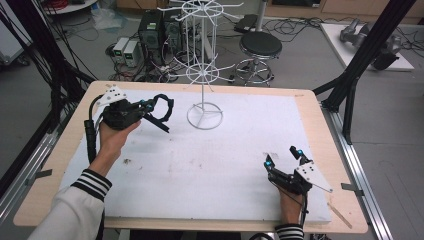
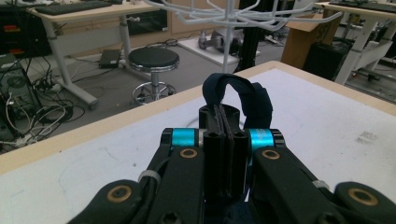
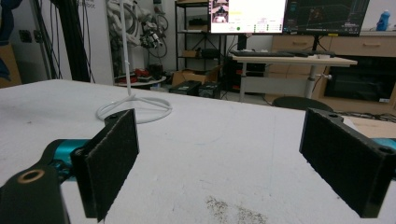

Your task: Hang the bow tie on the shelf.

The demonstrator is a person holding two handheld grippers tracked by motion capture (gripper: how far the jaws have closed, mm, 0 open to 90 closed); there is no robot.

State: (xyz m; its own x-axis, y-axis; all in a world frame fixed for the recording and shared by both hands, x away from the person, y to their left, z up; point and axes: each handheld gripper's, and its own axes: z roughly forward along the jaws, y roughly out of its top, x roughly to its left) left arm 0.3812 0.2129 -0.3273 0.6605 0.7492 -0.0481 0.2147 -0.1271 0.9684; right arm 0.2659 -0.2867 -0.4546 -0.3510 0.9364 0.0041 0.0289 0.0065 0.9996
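My left gripper (image 1: pixel 152 114) hovers over the table's back left, shut on a dark blue strap (image 1: pixel 168 103) that arches up in a loop beyond the jaws. In the left gripper view the strap (image 2: pixel 243 93) curls over the closed gripper (image 2: pixel 223 114). A white wire display stand (image 1: pixel 204 75) with hooked arms rises just right of it, its ring base (image 1: pixel 205 117) on the white mat. My right gripper (image 1: pixel 281 156) rests low at the front right, open. In the right gripper view its pads (image 3: pixel 112 158) stand wide apart around bare mat, with the stand's base (image 3: pixel 134 108) far off.
The white mat (image 1: pixel 210 165) lies on a wooden table (image 1: pixel 325 150). Behind the table are a black stool (image 1: pixel 260 46), computer cases (image 1: pixel 152 30) and cables on the floor. Black frame posts (image 1: pixel 362 55) stand at the right.
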